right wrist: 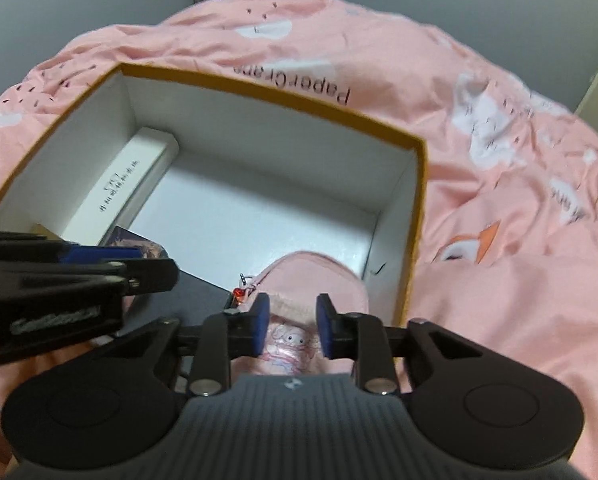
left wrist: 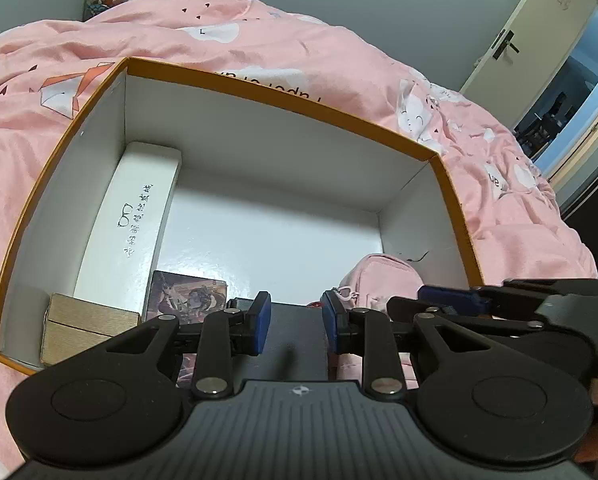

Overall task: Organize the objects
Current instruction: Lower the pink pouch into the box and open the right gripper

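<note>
Left claw nearest lens; jaws part-open astride dark flat item, pads seemingly not pressing, so we judge it released; right claw likewise parted over pink pouch, pads clear of fabric though view blurred; both items sit at near end of box on bed; white case along left wall, card pack and tan box beside it, we judge packed tight to leave floor free.
</note>
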`<state>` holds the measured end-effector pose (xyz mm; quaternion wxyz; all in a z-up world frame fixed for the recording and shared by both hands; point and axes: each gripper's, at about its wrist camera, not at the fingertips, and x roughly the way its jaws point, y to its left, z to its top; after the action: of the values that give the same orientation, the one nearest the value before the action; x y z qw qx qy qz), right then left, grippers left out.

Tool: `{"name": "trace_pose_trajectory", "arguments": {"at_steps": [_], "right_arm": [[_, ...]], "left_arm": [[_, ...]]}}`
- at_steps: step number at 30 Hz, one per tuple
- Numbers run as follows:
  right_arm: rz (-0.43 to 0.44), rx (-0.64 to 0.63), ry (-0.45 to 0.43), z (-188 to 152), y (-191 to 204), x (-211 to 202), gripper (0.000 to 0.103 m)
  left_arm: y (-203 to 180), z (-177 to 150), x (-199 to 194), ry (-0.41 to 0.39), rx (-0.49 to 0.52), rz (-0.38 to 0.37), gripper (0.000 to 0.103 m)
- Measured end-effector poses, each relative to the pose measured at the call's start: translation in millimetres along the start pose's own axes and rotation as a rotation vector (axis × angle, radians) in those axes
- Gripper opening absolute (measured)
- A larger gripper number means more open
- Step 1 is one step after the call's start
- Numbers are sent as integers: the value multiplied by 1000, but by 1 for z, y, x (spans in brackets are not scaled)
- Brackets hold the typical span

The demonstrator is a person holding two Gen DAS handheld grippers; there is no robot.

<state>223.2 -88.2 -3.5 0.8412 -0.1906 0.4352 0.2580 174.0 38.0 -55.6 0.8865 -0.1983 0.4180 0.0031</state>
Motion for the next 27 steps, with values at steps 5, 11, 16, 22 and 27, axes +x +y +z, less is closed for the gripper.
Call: {"name": "trace_pose_trajectory", "arguments": {"at_steps": [5,11,16,22,27], "right_arm": [[37,36,69,-6,-2,20,9],[38,46,82,-11,1,27,8],[24,36,-6,-16,4,6,12],[4,48,-147,-29,8,-29,25],[-18,60,-223,-42,14,-51,29]], "left_arm": [[0,-1,3,2,11,3,31],[0,-1,2,1,14,0,31],[-2,0,-4,-20,24,-19,31],[-6,-2,-15,-37,30,-28,31],[-7,-6,-27,-48,40,-41,31]]}}
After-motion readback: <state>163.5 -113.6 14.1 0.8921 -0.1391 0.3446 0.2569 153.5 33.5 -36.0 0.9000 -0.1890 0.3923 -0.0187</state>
